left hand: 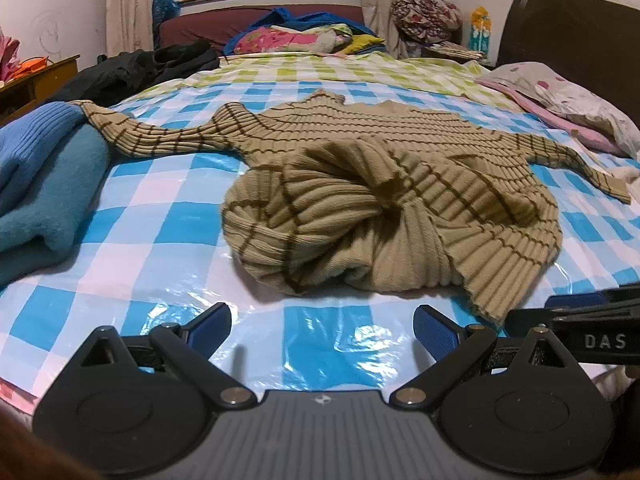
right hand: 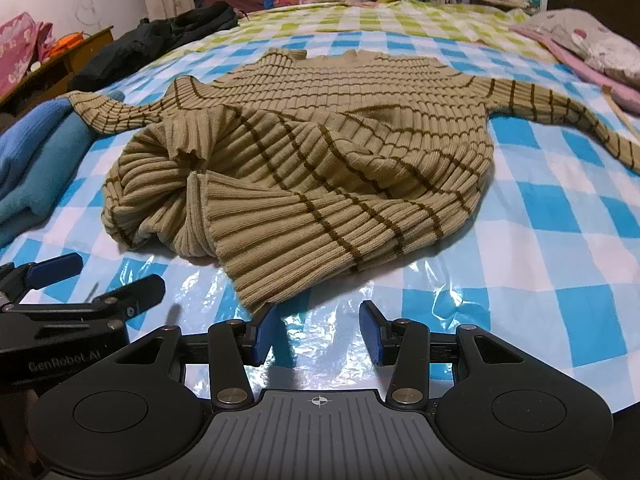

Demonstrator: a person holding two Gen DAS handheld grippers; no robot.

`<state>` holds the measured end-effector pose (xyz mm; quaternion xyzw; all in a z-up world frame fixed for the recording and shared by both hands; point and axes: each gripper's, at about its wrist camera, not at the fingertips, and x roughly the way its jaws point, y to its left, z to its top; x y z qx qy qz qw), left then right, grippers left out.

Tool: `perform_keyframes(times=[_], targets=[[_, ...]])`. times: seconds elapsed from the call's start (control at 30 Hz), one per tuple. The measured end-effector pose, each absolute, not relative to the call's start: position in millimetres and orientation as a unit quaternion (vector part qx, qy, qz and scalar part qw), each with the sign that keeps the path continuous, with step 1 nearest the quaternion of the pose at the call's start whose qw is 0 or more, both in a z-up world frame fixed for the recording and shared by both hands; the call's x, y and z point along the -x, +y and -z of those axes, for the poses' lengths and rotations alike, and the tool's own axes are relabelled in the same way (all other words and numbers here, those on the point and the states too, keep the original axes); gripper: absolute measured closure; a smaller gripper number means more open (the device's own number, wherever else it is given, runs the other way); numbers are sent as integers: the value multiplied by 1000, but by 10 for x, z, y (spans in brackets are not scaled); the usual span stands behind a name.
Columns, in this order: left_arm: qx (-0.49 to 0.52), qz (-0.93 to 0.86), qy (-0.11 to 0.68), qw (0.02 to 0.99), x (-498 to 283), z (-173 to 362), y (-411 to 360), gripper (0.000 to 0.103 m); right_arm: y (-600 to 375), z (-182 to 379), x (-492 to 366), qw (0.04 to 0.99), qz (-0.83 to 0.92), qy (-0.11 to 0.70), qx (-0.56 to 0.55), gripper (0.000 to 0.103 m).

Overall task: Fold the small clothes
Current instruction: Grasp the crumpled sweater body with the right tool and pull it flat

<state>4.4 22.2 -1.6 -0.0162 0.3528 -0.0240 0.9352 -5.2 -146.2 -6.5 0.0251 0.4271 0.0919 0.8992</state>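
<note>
Tan striped sweater (left hand: pixel 360 184) lay bunched mid-frame on the checked bed (left hand: pixel 160 240), left claw (left hand: pixel 322 330) wide open and empty, right claw (right hand: pixel 318 336) open, its left pad perhaps touching the hem

The sweater (right hand: pixel 304 152) is matt ribbed knit; the bed's checked cover (right hand: pixel 540 248) is glossy, crinkled plastic sheeting.

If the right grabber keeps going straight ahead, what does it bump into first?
Most likely the tan striped sweater. The right gripper is open and empty, low over the checkered plastic sheet, and the sweater's ribbed hem lies just ahead, nearest its left finger. How big the gap is remains hard to judge.
</note>
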Motion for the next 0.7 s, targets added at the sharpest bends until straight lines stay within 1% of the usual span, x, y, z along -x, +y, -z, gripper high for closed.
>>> perform_keyframes(times=[0.1,0.2,0.27,0.43,0.6,0.63,0.7], targets=[[20,20,348,937,-67,13,256,1,-1507,60,20,896,-100,430,-52,60],[21,20,343,939,-74,-1,271,1,-1571,60,-42,885,-120,439,-103,58],[22,22,338,940,-72,-21,277,1,-1594,59,-77,877,-131,444,-129,55],[19,25,321,947,-42,-82,274,1,-1668,50,-110,851,-164,453,-207,55],[13,31,313,949,-46,-107,241,0,-1650,102,-215,851,-143,454,-220,55],[12,31,313,949,-46,-110,235,0,-1648,113,-239,851,-137,454,-225,58],[12,30,312,949,-45,-118,237,0,-1665,119,-267,855,-125,448,-230,71]])
